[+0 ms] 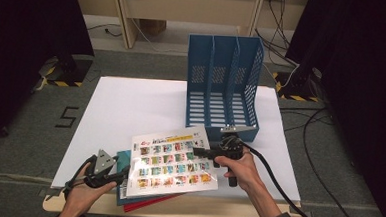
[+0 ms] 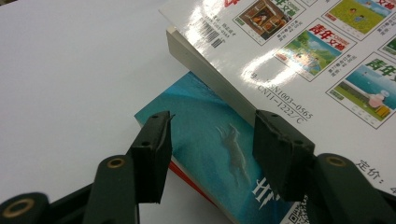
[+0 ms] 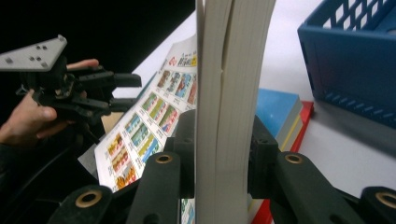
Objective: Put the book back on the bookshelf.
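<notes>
Near left, the left gripper [image 1: 108, 173] hovers with jaws apart over the blue book [image 2: 210, 140], gripping nothing. That blue book lies on a red book [image 1: 148, 202] at the table's [image 1: 126, 110] near edge. Just right, the white magazine [image 1: 173, 160] is lifted, tilted above them, its right edge pinched tight in the right gripper [image 1: 198, 152]. Far right stands the blue file rack [image 1: 222, 85].

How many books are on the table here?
3: the white magazine clamped by the right gripper, with a blue book and a red book stacked beneath. Others may be hidden underneath.
</notes>
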